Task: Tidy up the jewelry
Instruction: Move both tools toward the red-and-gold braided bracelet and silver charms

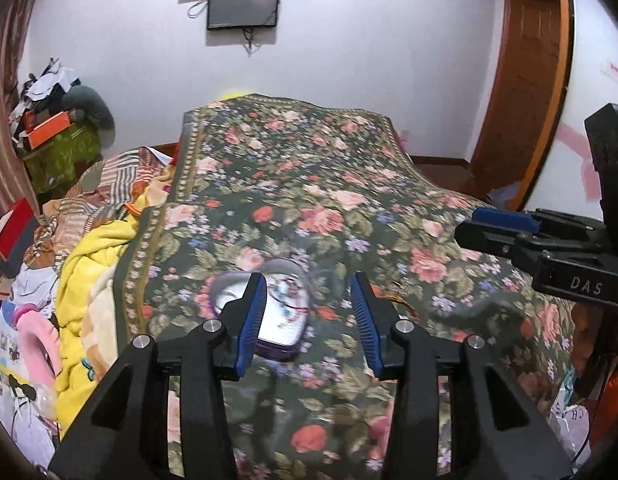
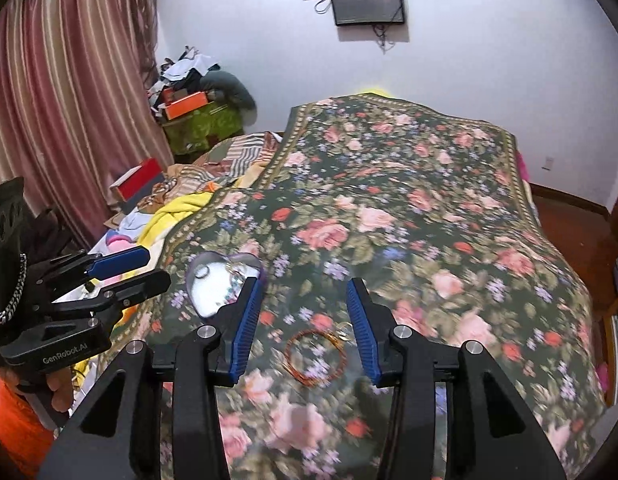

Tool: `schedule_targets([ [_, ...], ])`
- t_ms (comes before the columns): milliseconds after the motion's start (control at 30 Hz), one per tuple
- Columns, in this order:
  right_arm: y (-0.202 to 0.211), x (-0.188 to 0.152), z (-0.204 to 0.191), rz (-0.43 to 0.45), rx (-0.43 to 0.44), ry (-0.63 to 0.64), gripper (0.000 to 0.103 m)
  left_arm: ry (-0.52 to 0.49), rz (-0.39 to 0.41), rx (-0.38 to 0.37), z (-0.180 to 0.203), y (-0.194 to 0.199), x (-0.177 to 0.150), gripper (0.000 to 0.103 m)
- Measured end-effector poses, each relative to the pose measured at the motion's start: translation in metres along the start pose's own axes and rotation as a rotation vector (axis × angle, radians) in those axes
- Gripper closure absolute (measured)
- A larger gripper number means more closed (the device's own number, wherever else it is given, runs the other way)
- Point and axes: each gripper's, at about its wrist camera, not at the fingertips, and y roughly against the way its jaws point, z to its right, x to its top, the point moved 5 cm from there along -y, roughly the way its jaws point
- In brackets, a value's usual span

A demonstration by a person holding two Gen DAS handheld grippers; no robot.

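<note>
Both hand-held grippers hover released over the floral bedspread (image 2: 429,200): the left hand-held gripper (image 1: 309,316) above the open purple jewelry box (image 1: 279,320), the right hand-held gripper (image 2: 305,320) above the copper bangles (image 2: 315,356) lying to the box's right. Thin bangles on soft fabric could slip or snag cloth when pinched. Readable: "GenRobot.AI" and "DAS" on the tools.

Both grippers held apart, jaws spread

The left gripper (image 1: 309,312) points toward 12 o'clock with its blue pads (image 1: 251,320) wide apart, nothing between them; the right gripper (image 2: 305,316) points likewise, equally wide, its side showing at 3 o'clock in the left view
</note>
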Motion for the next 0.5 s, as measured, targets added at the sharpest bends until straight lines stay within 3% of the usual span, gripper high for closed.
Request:
schedule_targets([
  [233, 0.01, -0.021, 0.024, -0.019, -0.049, -0.013, 0.061, -0.011, -0.088, -0.061, 0.031, -0.023, -0.015, 0.047],
  [500, 0.005, -0.042, 0.048, -0.06, -0.061, -0.046, 0.061, -0.054, -0.216, -0.085, 0.065, -0.071, -0.035, 0.045],
])
